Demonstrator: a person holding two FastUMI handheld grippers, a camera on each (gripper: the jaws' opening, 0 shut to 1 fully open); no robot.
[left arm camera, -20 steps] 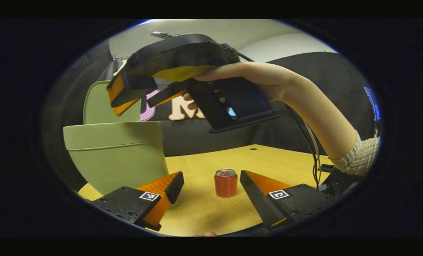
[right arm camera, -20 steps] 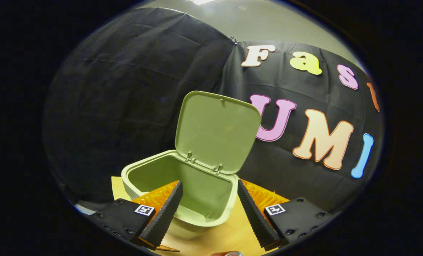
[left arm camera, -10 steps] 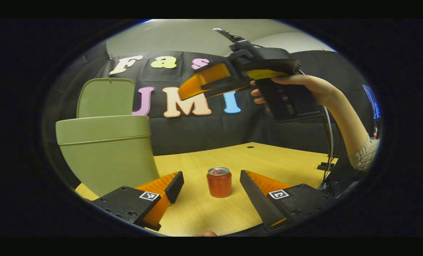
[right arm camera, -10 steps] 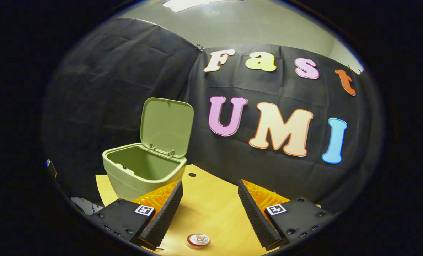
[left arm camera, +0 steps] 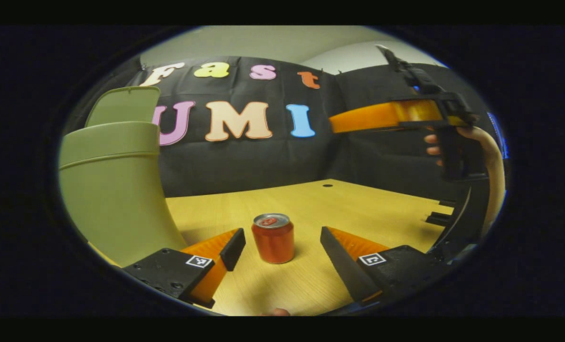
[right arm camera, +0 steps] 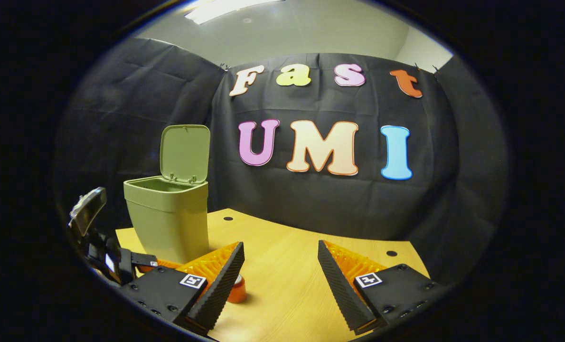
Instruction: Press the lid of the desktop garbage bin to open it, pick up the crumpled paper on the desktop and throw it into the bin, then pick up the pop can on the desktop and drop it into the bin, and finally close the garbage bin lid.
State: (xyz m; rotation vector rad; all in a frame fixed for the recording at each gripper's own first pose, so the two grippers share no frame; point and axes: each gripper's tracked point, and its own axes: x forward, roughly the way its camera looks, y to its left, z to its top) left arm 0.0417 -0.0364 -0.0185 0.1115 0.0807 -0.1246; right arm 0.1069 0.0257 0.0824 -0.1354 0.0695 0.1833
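Pop can (left arm camera: pixel 273 237) stands upright on the wooden desktop (left arm camera: pixel 358 204), just ahead of the left gripper (left arm camera: pixel 282 244) and nearly centred between its two spread, empty fingers; a second ago the can sat farther off and smaller in the left gripper view, so this gripper has closed in on it; the green garbage bin (left arm camera: pixel 111 190) rises close by on the can's left, its lid (right arm camera: pixel 185 152) standing upright and open. Right gripper (right arm camera: pixel 280 273), which a second ago hung over the bin's mouth, has drawn back and now sits off to the side, jaws apart and holding nothing, with the bin well ahead in its own view (right arm camera: pixel 168 218) and the can peeking out behind one of its fingers (right arm camera: pixel 237 289); from the left gripper view it is seen high at the right, carried by a hand (left arm camera: pixel 458 142). Crumpled paper cannot be seen on the desktop; judging by that, the paper step looks done, and grasping the can is likely next; the lid remains to be closed.
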